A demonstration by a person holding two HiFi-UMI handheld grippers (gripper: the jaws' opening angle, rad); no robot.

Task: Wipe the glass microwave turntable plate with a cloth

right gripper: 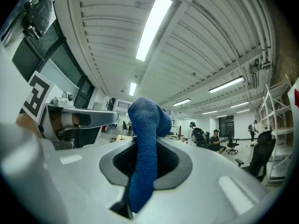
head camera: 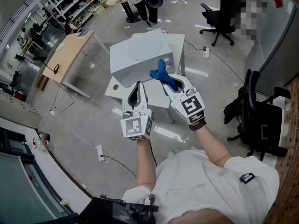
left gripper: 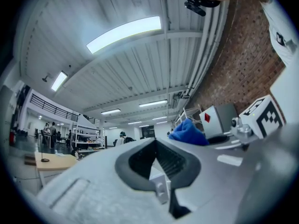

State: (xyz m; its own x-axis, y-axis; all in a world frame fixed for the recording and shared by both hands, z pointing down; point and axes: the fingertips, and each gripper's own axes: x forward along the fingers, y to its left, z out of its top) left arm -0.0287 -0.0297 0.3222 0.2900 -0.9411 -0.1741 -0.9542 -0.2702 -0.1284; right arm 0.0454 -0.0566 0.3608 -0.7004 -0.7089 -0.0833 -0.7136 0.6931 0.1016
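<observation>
Head view had the right gripper (head camera: 172, 84) clamped on the blue cloth (head camera: 161, 73), the left gripper (head camera: 137, 87) pinched shut on nothing, both clear of what looked like the glass turntable plate (head camera: 145, 50) on the white table (head camera: 120, 68), so no wiping was under way.

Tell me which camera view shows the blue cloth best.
The right gripper view. There the blue cloth fills the middle of the picture, pinched between the jaws of the right gripper, and its weave is plain to see. The head view shows it small, sticking out past that gripper's tip. The left gripper view shows only a bunched end, off to the right.
</observation>
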